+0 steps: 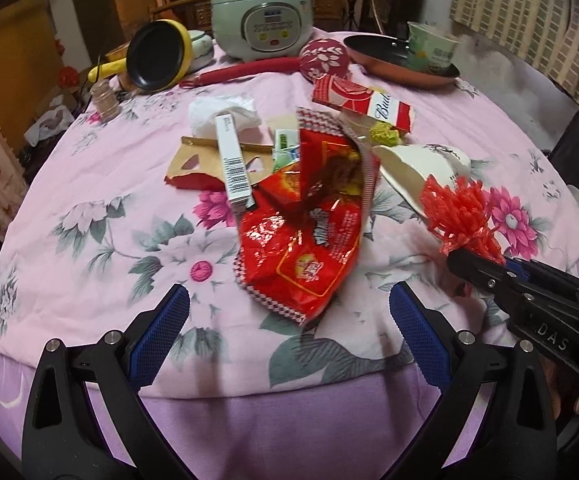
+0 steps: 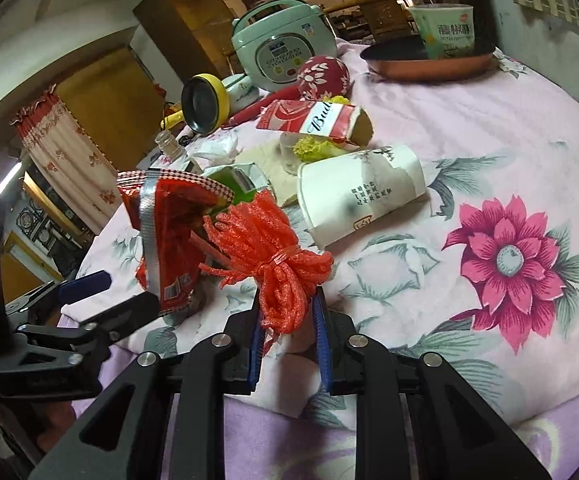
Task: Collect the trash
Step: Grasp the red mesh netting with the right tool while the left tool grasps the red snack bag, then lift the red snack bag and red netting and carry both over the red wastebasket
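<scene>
Right wrist view: right gripper (image 2: 289,320) clenching red net bundle (image 2: 273,248) just above table's (image 1: 89,208) near edge. Left gripper (image 1: 289,332) gaping, empty, facing red snack bag (image 1: 305,240) mid-table. Likely handling light, soft, springy; pinching near tied waist.

Pink floral tablecloth (image 1: 89,184), red snack bag (image 1: 305,240), mint-green rice cooker (image 1: 263,14).

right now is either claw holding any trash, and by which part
The right claw is shut on the red foam net bundle, gripping its gathered lower end, below the tie. The left claw is open and holds nothing.
</scene>
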A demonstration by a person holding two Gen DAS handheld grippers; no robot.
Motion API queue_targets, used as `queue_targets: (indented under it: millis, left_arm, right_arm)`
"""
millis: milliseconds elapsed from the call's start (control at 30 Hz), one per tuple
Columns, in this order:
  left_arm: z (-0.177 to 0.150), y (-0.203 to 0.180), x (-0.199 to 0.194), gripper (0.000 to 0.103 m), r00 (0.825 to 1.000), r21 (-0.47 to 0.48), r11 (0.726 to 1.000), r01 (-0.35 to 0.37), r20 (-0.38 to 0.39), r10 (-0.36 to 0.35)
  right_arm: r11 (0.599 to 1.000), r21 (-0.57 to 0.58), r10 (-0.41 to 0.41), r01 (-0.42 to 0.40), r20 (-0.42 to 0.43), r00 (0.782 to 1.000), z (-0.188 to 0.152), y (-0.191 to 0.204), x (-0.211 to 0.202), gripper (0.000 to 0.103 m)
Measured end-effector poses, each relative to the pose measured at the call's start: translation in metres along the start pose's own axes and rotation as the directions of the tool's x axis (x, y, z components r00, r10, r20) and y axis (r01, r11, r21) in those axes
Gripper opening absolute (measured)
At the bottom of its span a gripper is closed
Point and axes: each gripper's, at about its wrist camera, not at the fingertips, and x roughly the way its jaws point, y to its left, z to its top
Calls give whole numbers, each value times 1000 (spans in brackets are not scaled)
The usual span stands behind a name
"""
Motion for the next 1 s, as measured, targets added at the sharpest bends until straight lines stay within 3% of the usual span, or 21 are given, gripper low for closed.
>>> queue_targets:
  millis: [233, 300, 367, 433, 667, 900, 1000]
  left_arm:
    - [16, -2, 33, 95, 998, -8, 999, -49, -35, 48]
    - [19, -1, 37, 89, 998, -6, 999, -52, -44, 52]
    - [22, 1, 40, 70, 998, -14, 999, -39, -53, 38]
    - [23, 4, 43, 59, 997, -25, 999, -28, -68, 26]
    - [20, 9, 16, 35, 998, -49, 997, 60, 8, -59]
    - [-6, 23, -24, 33, 988, -114, 983, 144, 65, -137]
    - [-22, 34, -39, 33, 988, -146, 979, 143, 78, -133]
  right_arm:
    - [1000, 5, 15, -15, 22, 1000, 0, -1, -4, 23]
    - [1000, 7, 18, -19, 25, 1000, -2, -2, -6, 23]
    - [1000, 5, 23, -23, 23, 999, -3, -2, -6, 23]
    - [1000, 2, 27, -27, 22, 999, -2, -2, -5, 23]
    - [999, 12, 36, -36, 16, 999, -2, -3, -4, 23]
    - [999, 22, 42, -43, 23, 999, -1, -5, -5, 23]
    - [999, 33, 40, -41, 26, 999, -1, -7, -5, 23]
